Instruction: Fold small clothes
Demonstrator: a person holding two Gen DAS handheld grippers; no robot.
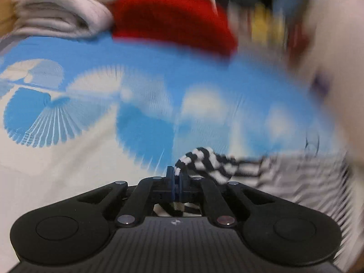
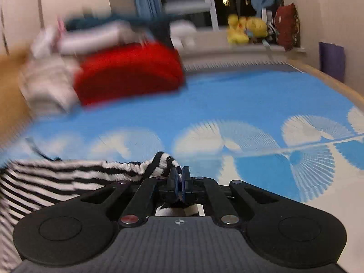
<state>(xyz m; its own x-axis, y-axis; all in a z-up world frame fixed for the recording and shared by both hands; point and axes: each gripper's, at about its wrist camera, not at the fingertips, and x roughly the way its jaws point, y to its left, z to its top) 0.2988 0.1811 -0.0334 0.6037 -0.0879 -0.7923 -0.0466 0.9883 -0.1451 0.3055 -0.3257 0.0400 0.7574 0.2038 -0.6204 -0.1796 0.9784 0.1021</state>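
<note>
A small black-and-white striped garment point(image 1: 227, 163) lies on a blue and white patterned bed sheet point(image 1: 136, 118). My left gripper point(image 1: 177, 177) is shut on one bunched edge of it, and the cloth trails off to the right of the blue pads. In the right wrist view the same striped garment point(image 2: 68, 177) spreads to the left, and my right gripper point(image 2: 180, 178) is shut on another gathered edge of it. Cloth also shows under both grippers, behind the fingers. Both views are blurred by motion.
A folded red cloth point(image 1: 173, 16) and a stack of folded pale clothes point(image 1: 59, 11) lie at the far side of the sheet point(image 2: 227, 104). Red cloth point(image 2: 129, 72) sits left of centre. Yellow soft toys point(image 2: 245, 28) line a window sill; a wooden bed edge point(image 2: 341, 84) runs right.
</note>
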